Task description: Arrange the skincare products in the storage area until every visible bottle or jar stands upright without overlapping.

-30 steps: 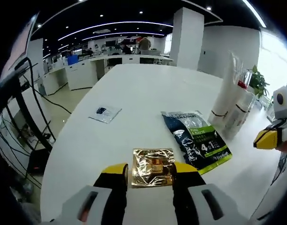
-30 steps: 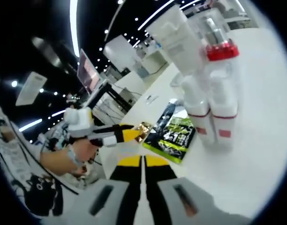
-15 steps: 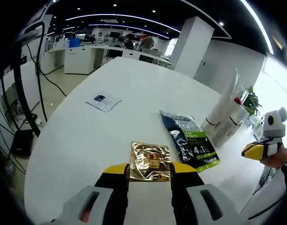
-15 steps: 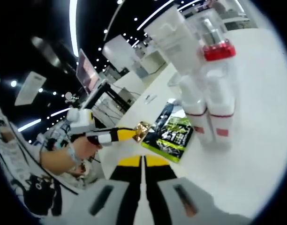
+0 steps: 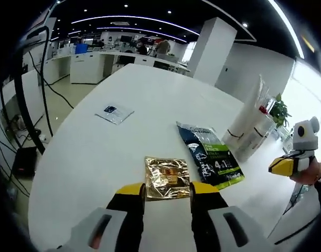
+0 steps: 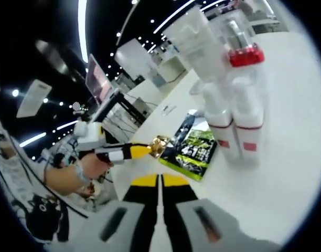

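Gold sachet (image 5: 167,177) flat on the table (image 5: 150,105), straight ahead of the left claw (image 5: 166,193) and just beyond its tips, centred on the gap between the jaws. Near-square, so no marked long axis; edges roughly in line with the jaws. Left claw open about as wide as the sachet, holding nothing. Clearly the nearer claw for this piece.

Just to the right, a dark-and-green packet (image 5: 210,156), lying flat, long axis running away and slightly leftward, nearly touching the sachet's far right corner. Further right, toward the table's right edge, a standing cluster in clear wrapping: one tall white tube (image 6: 196,43), one red-collared bottle (image 6: 245,55), two white bottles (image 6: 229,125) with red bands, all upright and pressed together. Far left on the table, one small flat sachet (image 5: 114,112), well apart.

Right claw (image 6: 160,181) pressed shut, empty, low over the table, aimed at the packet and cluster.

Count: two sachets, one packet, four upright containers.
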